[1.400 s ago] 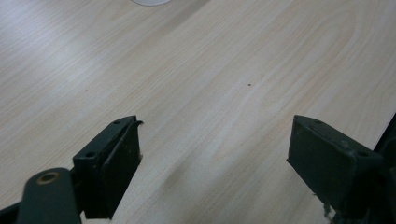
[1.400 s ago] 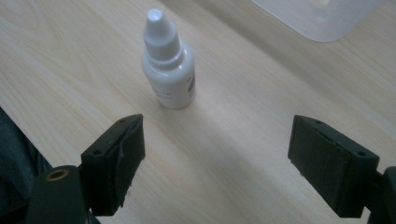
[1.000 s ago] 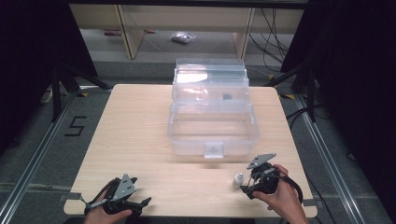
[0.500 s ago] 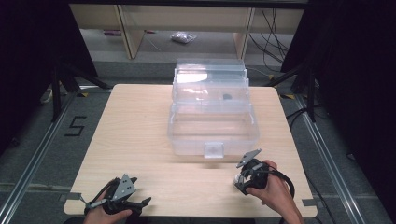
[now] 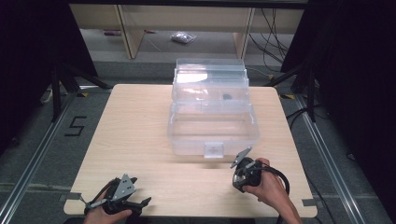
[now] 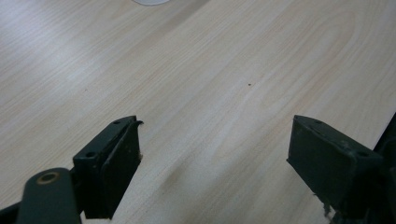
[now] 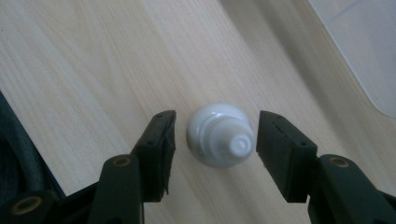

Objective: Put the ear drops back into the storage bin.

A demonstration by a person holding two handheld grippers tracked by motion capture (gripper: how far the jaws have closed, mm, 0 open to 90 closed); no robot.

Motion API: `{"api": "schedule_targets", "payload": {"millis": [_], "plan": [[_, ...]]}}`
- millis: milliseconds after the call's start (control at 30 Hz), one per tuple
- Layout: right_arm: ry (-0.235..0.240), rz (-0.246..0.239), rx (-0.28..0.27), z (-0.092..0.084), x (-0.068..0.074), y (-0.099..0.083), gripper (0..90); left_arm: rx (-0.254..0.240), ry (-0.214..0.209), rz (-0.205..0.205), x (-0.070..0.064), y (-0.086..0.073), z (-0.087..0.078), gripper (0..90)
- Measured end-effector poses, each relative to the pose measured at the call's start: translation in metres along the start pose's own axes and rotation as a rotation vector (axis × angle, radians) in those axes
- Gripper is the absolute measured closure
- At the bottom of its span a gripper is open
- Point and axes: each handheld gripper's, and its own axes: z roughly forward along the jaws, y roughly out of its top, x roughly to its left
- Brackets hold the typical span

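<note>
A small white ribbed cap with a nozzle (image 7: 222,137) stands on the wooden table (image 5: 140,126), between the jaws of my right gripper (image 7: 215,140). The jaws flank it closely, with a gap on the left side, so the gripper is open. From above, my right gripper (image 5: 239,179) sits just in front of the clear plastic box (image 5: 187,149) and covers the cap. My left gripper (image 5: 141,190) rests near the table's front left edge. Its jaws stand wide open over bare wood (image 6: 215,158).
The clear box stands at the table's middle-back with its lid raised, and a small dark item (image 5: 227,97) lies in the upper tier. A corner of the box (image 7: 369,46) shows just beyond the cap. Shelving and cables lie behind the table.
My right gripper has moved left and tipped down over the white cap, which now sits between its jaws. The left gripper has stayed still.
</note>
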Motion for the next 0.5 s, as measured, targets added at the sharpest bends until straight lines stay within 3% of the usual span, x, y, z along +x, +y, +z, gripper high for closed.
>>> {"api": "schedule_targets", "payload": {"millis": [33,67,133,167,200,233,300,333,367,433,467,500], "plan": [[0.006,-0.009,0.001,0.0011,-0.0003,0.0007,48.7,0.001,0.001,0.003,0.0002,0.0,0.0,16.4],[0.005,-0.006,0.007,0.0011,-0.0001,0.0011,49.6,0.01,0.002,0.031,0.0021,0.0006,-0.001,16.4],[0.002,-0.009,0.015,0.0027,0.0,0.002,51.5,0.013,0.004,0.032,0.0021,0.0007,-0.0011,16.4],[0.004,-0.009,0.021,0.003,0.0001,0.0022,52.6,0.001,-0.001,0.001,0.0001,0.0001,-0.0001,16.4],[0.01,-0.031,0.018,0.0038,-0.0012,0.0025,52.8,0.0,0.0,0.002,0.0002,0.0,0.0001,16.4],[0.004,-0.019,0.021,0.0036,-0.0006,0.0025,53.2,0.014,0.001,0.036,0.0026,0.0007,-0.0013,16.4],[0.004,-0.021,0.026,0.0038,-0.0005,0.0029,55.3,0.013,0.004,0.033,0.0021,0.0006,-0.0012,16.4],[0.009,-0.025,0.03,0.004,-0.0004,0.0033,56.3,0.001,0.0,0.006,0.0004,0.0002,-0.0002,16.4],[0.013,-0.038,0.028,0.0044,-0.0008,0.0037,57.4,0.013,0.003,0.034,0.0024,0.0006,-0.001,16.4],[0.007,-0.03,0.038,0.0046,0.0003,0.004,59.0,0.015,-0.002,0.031,0.002,0.0008,-0.0019,16.4],[0.005,-0.033,0.039,0.0046,-0.0001,0.0043,59.2,0.001,-0.002,0.006,0.0004,0.0001,-0.0002,16.5],[0.006,-0.037,0.038,0.0046,-0.0005,0.0045,59.3,-0.004,-0.004,0.022,0.0013,0.0003,0.0,16.5]]}}
